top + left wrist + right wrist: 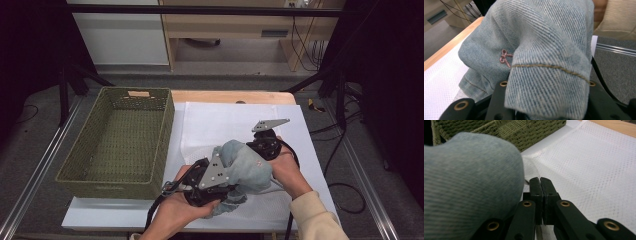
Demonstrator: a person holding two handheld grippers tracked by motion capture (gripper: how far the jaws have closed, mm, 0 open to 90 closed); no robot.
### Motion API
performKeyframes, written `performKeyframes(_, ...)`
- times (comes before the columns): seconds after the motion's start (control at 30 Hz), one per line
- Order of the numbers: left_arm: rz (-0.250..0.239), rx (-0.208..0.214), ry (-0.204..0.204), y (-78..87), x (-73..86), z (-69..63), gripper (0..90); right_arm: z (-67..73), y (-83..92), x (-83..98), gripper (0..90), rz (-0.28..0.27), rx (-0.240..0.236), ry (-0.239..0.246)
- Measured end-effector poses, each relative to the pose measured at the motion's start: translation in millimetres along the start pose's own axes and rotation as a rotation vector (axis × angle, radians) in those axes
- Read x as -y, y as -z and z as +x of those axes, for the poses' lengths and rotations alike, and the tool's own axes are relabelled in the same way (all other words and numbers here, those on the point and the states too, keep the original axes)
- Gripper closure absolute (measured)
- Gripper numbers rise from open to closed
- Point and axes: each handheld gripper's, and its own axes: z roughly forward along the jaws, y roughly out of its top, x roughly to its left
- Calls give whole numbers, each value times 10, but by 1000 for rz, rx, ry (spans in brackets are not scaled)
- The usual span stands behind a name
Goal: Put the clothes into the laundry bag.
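A bunched light-blue denim garment (245, 165) hangs between both hands above the white mat (225, 120). My left gripper (224, 186) comes in from the lower left. In the left gripper view a stitched fold of the denim (549, 75) fills the space between its jaws and hides the tips, and a small pink embroidered bow (504, 57) shows on the cloth. My right gripper (256, 146) sits at the bundle's upper right. In its own view the right gripper (540, 180) is shut with nothing between the pads, and the denim (469, 182) bulges beside it on the left.
A green woven basket (165, 130) stands at the table's left and holds nothing; its wall (524, 132) lies just ahead of the right gripper. The wooden table edge (230, 96) runs along the back. Cables trail from both grippers toward the person.
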Motion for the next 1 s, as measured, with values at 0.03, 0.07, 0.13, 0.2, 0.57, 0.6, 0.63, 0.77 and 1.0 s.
performKeyframes(0.03,-3,6,8,4,15,6,622,7,-8,-6,891,2,1,-5)
performKeyframes(0.07,3,22,17,-3,38,12,622,14,-20,-17,891,1,2,3)
performKeyframes(0.13,13,33,17,-20,57,2,622,18,-19,-14,891,5,6,6)
performKeyframes(0.2,14,34,12,-40,62,-13,622,15,-19,-11,891,4,7,6)
performKeyframes(0.57,36,70,21,-209,94,-42,622,-33,52,-1,891,-14,14,-13)
performKeyframes(0.6,34,69,14,-211,84,-69,622,-38,52,-3,891,-18,12,-11)
performKeyframes(0.63,36,70,6,-211,76,-86,622,-38,52,-4,891,-19,11,-9)
performKeyframes(0.77,35,87,8,-234,73,-100,622,-40,50,-4,891,-14,15,-10)
performKeyframes(1.0,35,104,47,-343,109,2,623,-50,47,-7,891,-17,15,-14)
